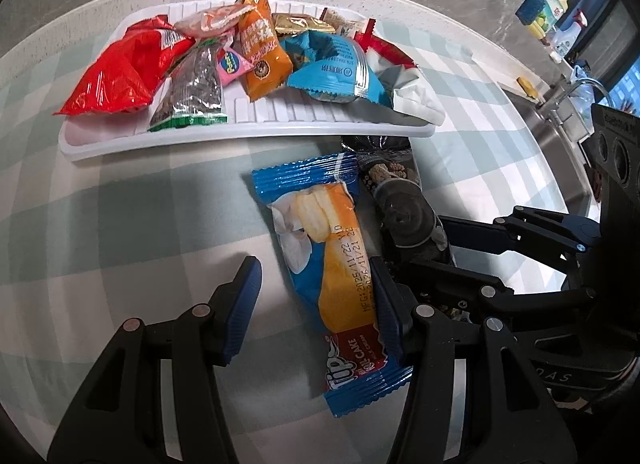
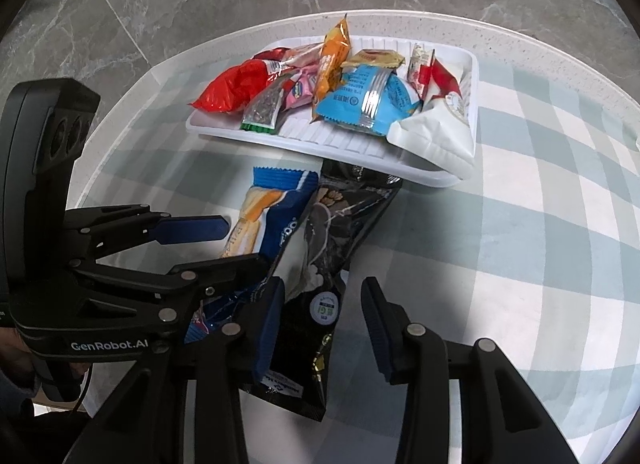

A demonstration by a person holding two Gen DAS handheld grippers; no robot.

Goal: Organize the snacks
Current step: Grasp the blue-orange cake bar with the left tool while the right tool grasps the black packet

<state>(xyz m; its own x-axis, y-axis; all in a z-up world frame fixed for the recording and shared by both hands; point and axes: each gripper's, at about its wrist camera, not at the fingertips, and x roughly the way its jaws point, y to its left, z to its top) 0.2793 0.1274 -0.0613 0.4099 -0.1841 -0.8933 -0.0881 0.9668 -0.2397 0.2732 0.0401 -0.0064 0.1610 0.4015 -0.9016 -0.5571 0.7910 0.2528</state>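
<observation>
The Tipo roll cake packet (image 1: 328, 276) lies flat on the checked tablecloth (image 1: 120, 199) just in front of the white tray (image 1: 248, 131), on the near side of its long rim. In the left wrist view the left gripper (image 1: 316, 304) stands spread around the packet's lower half: one pad sits at the packet's right edge, the other well clear on its left, nothing pinched. A black snack bag (image 1: 400, 199) touches the packet's right side, and the right gripper (image 1: 472, 248) reaches in over it. Best to close low across the packet's width without catching the black bag.

In the right wrist view the black snack bag (image 2: 332, 248) runs from under the tray's (image 2: 474, 71) near rim toward the camera, overlapping the cake packet (image 2: 260, 215). The right gripper (image 2: 324, 328) is spread, straddling the bag's lower end without squeezing it. The left gripper (image 2: 224, 248) also stands spread. Lifting each separately should keep the piled tray snacks from being disturbed.
</observation>
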